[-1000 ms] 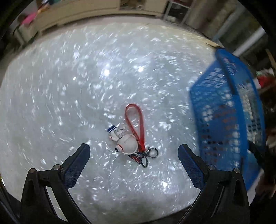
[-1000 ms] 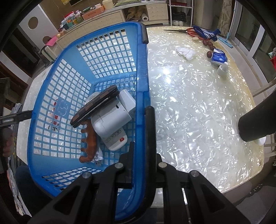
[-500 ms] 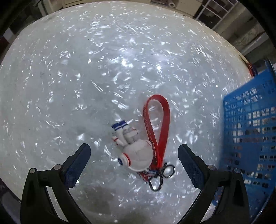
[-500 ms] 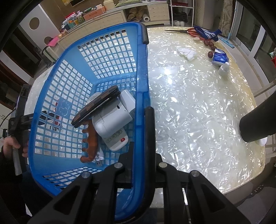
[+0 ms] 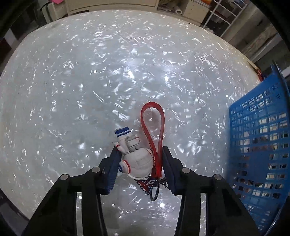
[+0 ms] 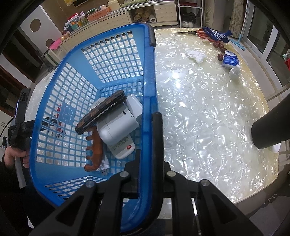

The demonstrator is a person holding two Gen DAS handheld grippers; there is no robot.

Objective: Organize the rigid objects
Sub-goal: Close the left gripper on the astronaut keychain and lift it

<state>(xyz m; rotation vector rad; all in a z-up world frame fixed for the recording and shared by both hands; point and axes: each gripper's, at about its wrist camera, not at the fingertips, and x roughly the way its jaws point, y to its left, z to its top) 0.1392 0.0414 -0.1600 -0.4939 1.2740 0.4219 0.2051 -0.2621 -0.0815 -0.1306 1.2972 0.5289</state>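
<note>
1. Already in blue basket point(image 6: 148, 76): wallet, white device, brown comb.
2. Left hand-held gripper point(image 5: 139, 163) closing round astronaut keychain point(image 5: 136, 159) on tabletop point(image 5: 72, 90), pads touching.
3. Right hand-held gripper point(image 6: 147, 163) clamped on basket rim.
4. Left: lift keychain, drop in basket.

Both wrist cameras look steeply down, close over the table point(image 5: 90, 90); both views share the basket point(image 5: 257, 145).

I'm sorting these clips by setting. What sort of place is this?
Most likely a lived-in home dining or living room. A large shell-patterned table fills the view, cluttered cream cabinets line the wall behind it, and everyday items such as a tissue pack and a sock lie about.
</note>
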